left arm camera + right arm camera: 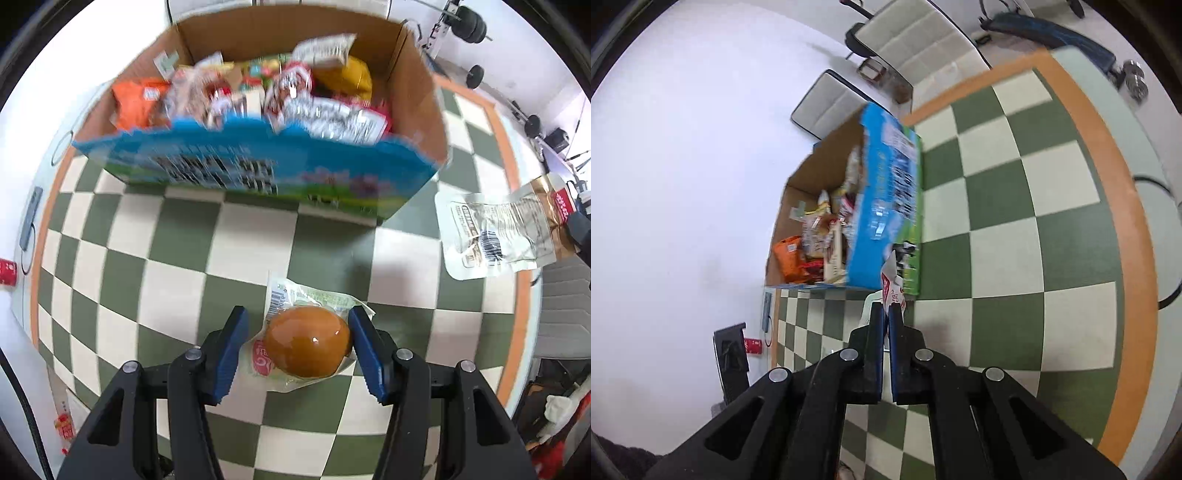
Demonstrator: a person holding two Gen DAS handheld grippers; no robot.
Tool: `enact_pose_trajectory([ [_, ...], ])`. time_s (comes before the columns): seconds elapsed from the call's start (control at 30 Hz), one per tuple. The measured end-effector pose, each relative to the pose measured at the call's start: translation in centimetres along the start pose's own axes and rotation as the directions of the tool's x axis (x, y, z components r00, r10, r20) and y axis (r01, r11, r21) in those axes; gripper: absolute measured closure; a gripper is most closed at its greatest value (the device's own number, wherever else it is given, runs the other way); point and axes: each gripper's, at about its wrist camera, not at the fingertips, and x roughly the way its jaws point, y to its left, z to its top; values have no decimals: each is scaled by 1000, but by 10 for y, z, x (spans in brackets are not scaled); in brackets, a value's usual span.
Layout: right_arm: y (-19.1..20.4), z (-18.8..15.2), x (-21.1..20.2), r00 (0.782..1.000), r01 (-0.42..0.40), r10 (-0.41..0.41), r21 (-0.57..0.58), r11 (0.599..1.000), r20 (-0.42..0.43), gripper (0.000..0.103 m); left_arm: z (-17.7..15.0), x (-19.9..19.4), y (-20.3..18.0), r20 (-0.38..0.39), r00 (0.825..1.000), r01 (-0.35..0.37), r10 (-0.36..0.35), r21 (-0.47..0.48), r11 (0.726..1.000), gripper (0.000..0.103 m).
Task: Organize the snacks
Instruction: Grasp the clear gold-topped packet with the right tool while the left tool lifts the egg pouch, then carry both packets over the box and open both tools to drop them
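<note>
My left gripper (298, 332) points down over the checkered tablecloth (184, 240), shut on a round brown bun in a clear wrapper (308, 341), one blue pad on each side of it. A cardboard box with a blue printed front (258, 162) stands beyond, filled with several snack packets (295, 96). My right gripper (885, 314) is shut on the edge of a red and white packet (892, 284), seen edge-on in front of the box (875, 221). A silvery packet with a barcode (495, 236) hangs at the right of the left wrist view.
The cloth (1015, 221) has an orange border. A red can (7, 271) (753, 347) sits past the cloth's edge, beside a black device (731, 354). White padded chairs (912, 37) stand behind the box, a grey chair (565, 306) at the right.
</note>
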Motion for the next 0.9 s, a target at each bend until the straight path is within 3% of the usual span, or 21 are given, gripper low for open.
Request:
enact_pose_trajectory([
  [0.27,61,1,-57,998,-27,31,-56,998,61,100,5,-89,34,111,991,64,-68,38,997,49],
  [0.47,109,20,-58,991,-57,67,-91,994,117,100,71,-133,69,177,980,87,-95,49,995,49],
  [0.6,133,37,-35,991,-33,43,-79,996,128,100,122,-132,95,177,981,73,-80,47,996,49],
  [0.73,148,52,-2,992,11,-3,-63,998,125,100,173,-109,120,122,991,46,-51,47,998,49],
  [0.9,154,56,51,995,86,-85,-23,996,49,100,215,-71,137,41,998,38,-40,47,998,49],
])
